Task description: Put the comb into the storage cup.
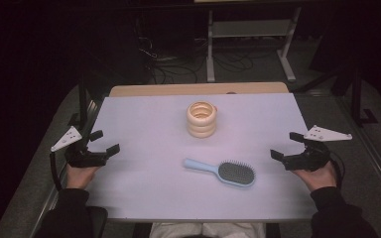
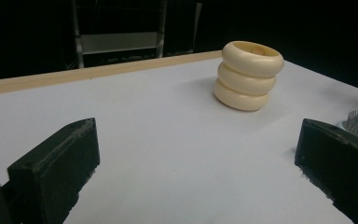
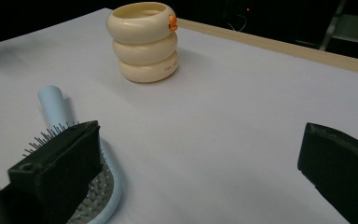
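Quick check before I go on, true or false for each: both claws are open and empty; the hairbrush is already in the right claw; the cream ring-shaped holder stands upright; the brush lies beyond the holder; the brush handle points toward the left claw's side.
1. The left claw and the right claw are open and empty. True.
2. The hairbrush is held in the right claw. False: it lies flat on the table, untouched.
3. The cream holder stands upright. True.
4. The brush lies beyond the holder. False: it lies nearer the person than the holder.
5. The brush handle points toward the left claw's side. True.
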`<state>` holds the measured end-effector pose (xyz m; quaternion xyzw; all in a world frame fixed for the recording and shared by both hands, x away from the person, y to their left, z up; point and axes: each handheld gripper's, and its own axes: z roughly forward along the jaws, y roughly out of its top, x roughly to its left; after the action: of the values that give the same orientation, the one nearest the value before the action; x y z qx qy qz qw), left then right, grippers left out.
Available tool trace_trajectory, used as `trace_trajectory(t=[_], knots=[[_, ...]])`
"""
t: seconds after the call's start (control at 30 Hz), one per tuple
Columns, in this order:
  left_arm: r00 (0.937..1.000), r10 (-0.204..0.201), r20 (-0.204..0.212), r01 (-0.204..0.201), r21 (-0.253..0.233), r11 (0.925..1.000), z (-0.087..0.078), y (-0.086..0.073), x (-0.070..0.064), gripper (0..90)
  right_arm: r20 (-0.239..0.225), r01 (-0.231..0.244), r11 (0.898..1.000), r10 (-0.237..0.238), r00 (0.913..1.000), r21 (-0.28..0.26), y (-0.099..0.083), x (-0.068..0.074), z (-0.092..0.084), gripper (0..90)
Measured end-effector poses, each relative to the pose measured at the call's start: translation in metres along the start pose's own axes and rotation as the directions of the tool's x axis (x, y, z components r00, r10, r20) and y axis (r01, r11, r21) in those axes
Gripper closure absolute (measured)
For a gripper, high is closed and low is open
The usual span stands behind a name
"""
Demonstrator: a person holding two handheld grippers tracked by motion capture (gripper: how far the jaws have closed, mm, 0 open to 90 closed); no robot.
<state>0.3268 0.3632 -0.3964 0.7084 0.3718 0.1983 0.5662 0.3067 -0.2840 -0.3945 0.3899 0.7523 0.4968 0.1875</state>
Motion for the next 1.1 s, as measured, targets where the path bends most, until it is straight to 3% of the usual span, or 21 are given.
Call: trace_trajectory(t=[0.8, 1.1], knots=[[1.0000, -0.006, 0.002, 0.006, 0.009, 0.9999, -0.004, 0.003, -0.002, 0.0, -0.002, 0.001, 1.000, -0.001, 1.0000, -0.004, 0.000, 0.003, -0.002, 0.0], [0.9989, 0.047, -0.002, -0.047, 0.060, 0.9971, -0.005, 0.013, -0.009, 0.0, 0.004, 0.000, 1.000, 0.000, 1.0000, -0.006, -0.001, 0.003, -0.004, 0.0]])
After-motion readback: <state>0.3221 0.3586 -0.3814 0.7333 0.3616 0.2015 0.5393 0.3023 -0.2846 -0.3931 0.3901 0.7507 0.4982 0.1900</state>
